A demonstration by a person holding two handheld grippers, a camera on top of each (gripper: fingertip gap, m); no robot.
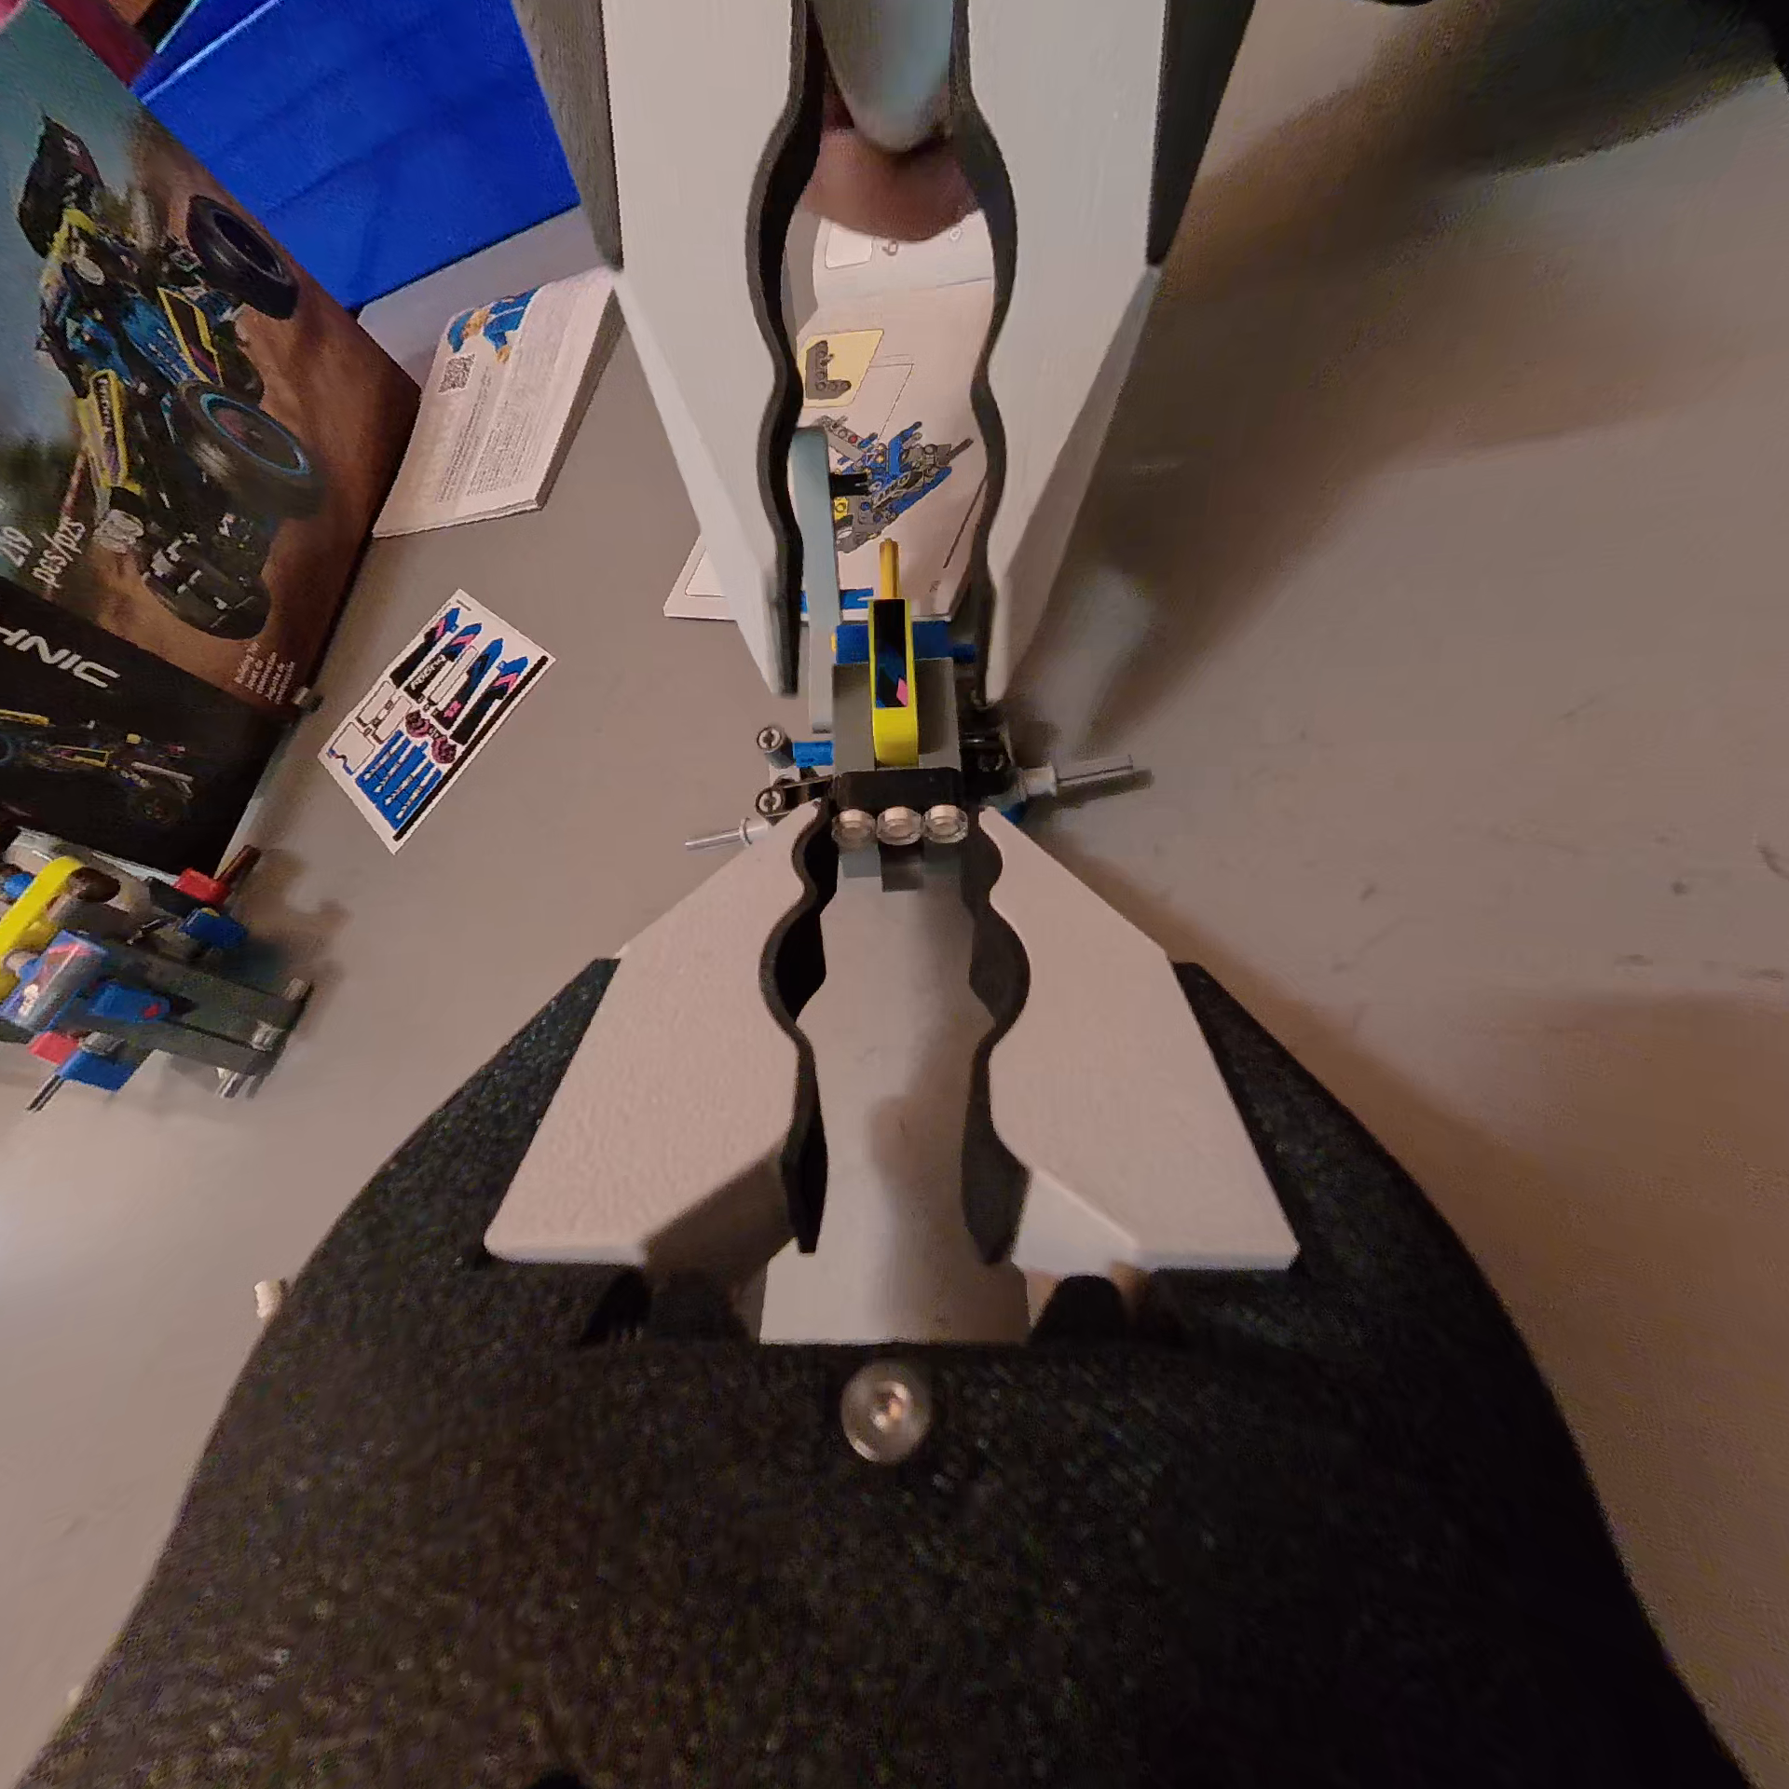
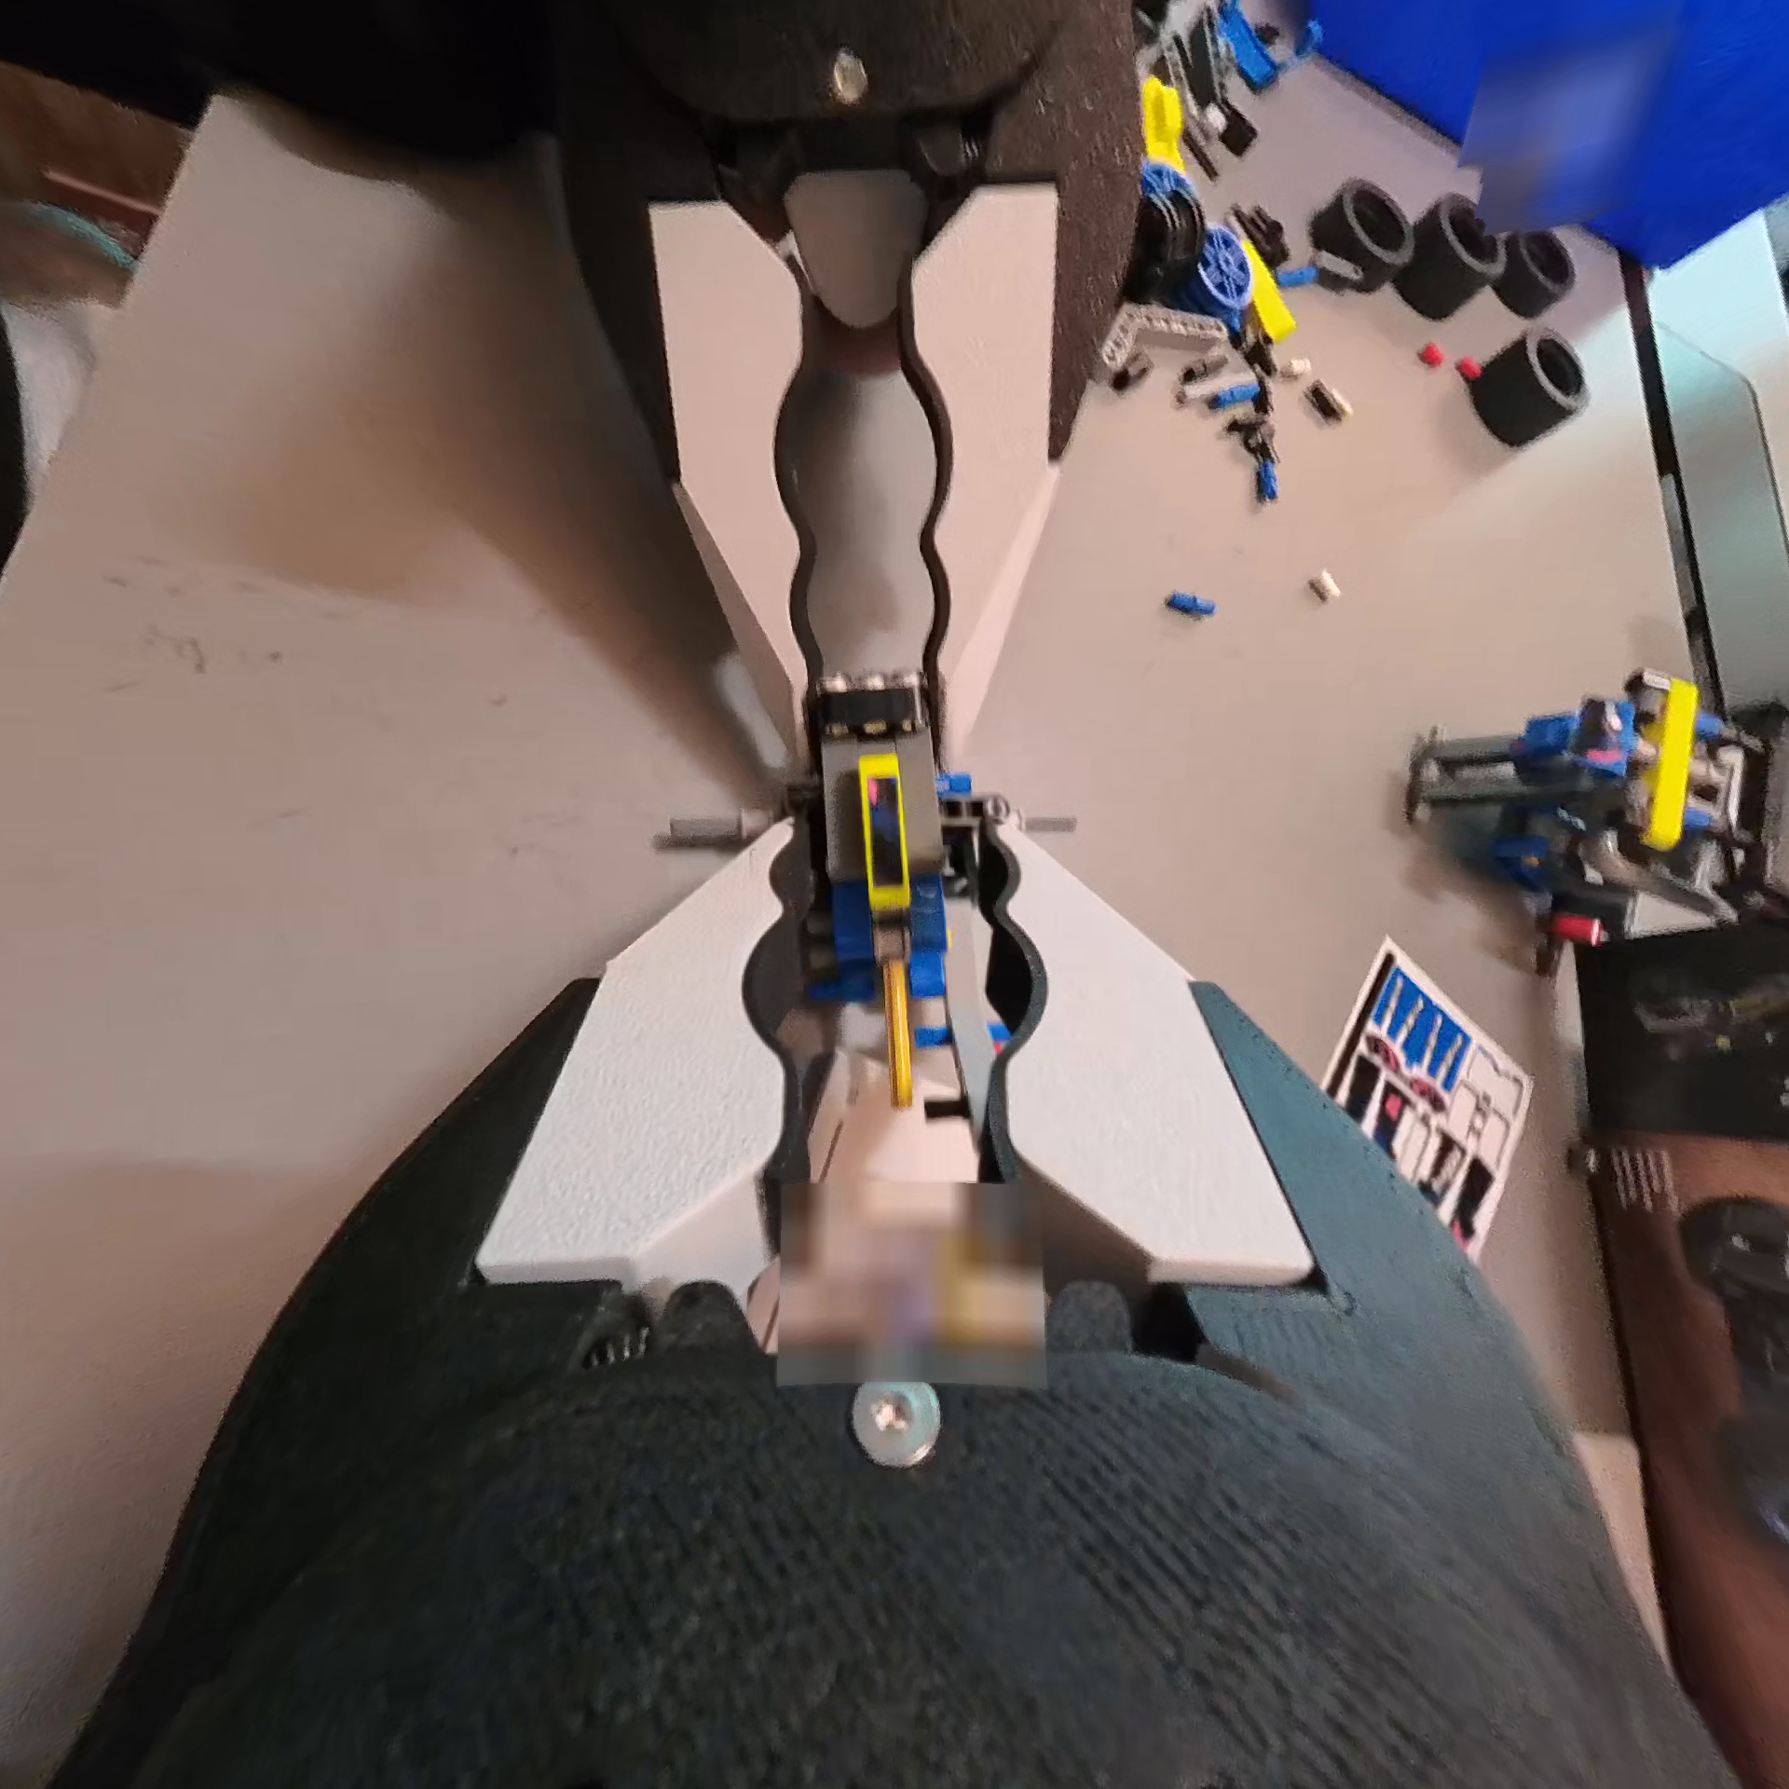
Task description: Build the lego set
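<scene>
Risk, judged: brick-built vehicle chassis [image 1: 895, 745] pinched at opposite ends, liable to snap apart or twist loose if either pull is uneven. Left gripper [image 1: 895, 852] clamped on black studded end; right gripper [image 2: 895, 929] clamped on blue end. Held above grey table [image 1: 1355, 871], sticker sheet [image 1: 436, 721] well apart

Toy-set box [image 1: 174, 387], left of the left wrist view: small white numerals plus short abbr. along the lower edge of the pic face, and big white brand lettering on the dark side panel [image 1: 97, 697], cut off by the frame. Leaflet [image 1: 503, 407] next to the box: QR code [image 1: 455, 373] and blocks of fine print, too small to read. Sticker sheet [image 1: 436, 716]: one tiny white word on a black decal. Instruction booklet [image 1: 891, 407]: diagrams only. Decal on the brick model [image 1: 895, 716]: pattern, no letters.
</scene>
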